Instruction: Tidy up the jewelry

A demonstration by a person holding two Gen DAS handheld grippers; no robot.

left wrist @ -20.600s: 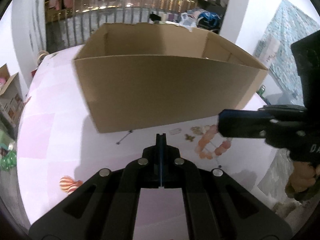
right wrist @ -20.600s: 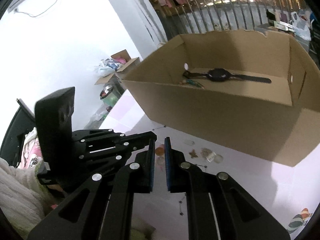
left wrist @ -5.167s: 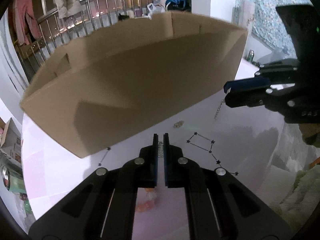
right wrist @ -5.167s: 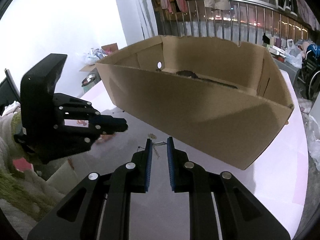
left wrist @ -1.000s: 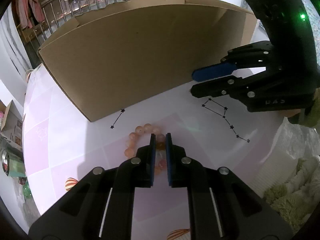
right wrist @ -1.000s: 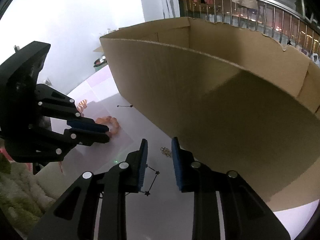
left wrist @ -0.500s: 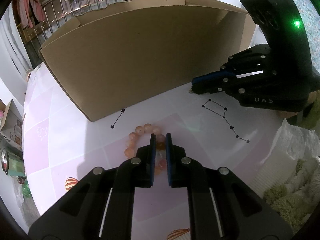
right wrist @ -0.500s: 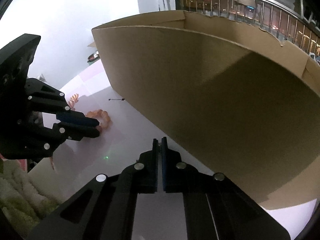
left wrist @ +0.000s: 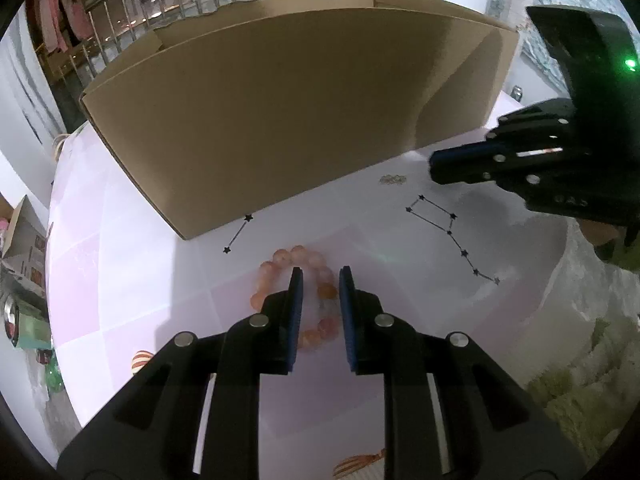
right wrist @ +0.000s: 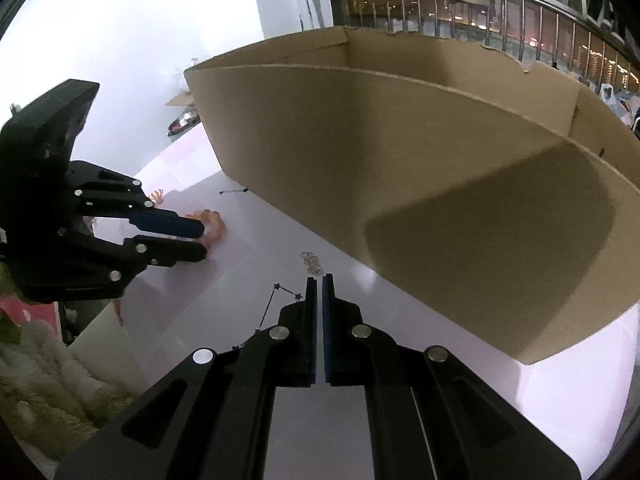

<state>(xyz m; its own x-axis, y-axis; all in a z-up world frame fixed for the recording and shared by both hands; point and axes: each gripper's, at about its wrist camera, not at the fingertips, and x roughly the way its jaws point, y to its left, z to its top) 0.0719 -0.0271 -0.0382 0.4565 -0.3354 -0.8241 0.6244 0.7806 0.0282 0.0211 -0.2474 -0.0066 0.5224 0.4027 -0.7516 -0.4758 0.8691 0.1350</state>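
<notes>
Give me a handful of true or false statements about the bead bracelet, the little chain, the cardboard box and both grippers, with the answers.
1. The bead bracelet lies on the table. True.
2. The right gripper stands wide open. False: its jaws are shut, with nothing between them.
3. The small chain lies inside the cardboard box. False: it lies on the table in front of the box.
4. The left gripper straddles part of the bracelet with its jaws apart, having just opened. True.
</notes>
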